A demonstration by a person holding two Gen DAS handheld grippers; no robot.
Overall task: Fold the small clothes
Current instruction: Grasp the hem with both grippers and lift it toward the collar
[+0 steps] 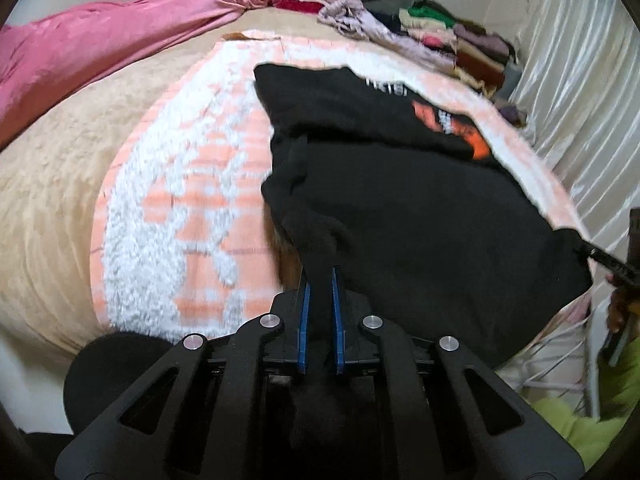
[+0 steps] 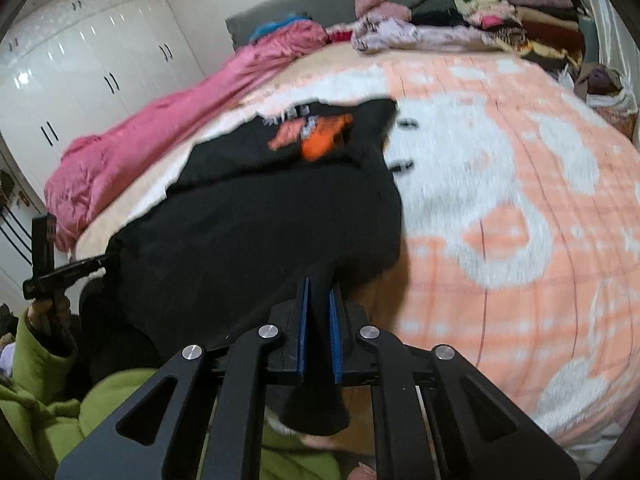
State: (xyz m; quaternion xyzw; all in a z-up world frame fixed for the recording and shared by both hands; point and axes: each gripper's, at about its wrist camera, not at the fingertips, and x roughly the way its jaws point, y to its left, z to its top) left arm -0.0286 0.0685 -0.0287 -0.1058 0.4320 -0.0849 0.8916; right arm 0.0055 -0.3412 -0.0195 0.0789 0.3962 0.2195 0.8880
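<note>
A black garment (image 1: 400,208) with an orange print (image 1: 476,144) lies on a peach-and-white blanket (image 1: 192,200) on the bed. My left gripper (image 1: 320,272) is shut on the garment's near left corner, with black cloth bunched between its blue pads and lifted off the blanket. In the right wrist view the same garment (image 2: 248,220) spreads to the left, and my right gripper (image 2: 319,284) is shut on its near right corner, a fold of cloth hanging below the jaws. Each view shows the other gripper at the opposite corner: the right gripper (image 1: 588,254) and the left gripper (image 2: 96,262).
A pink quilt (image 1: 100,44) lies along the bed's far left side. Stacked folded clothes (image 2: 520,20) and loose garments (image 2: 400,32) sit by the grey headboard. White wardrobe doors (image 2: 80,72) stand to the left, a satin curtain (image 1: 580,80) to the right. Green sleeves (image 2: 36,360) are nearby.
</note>
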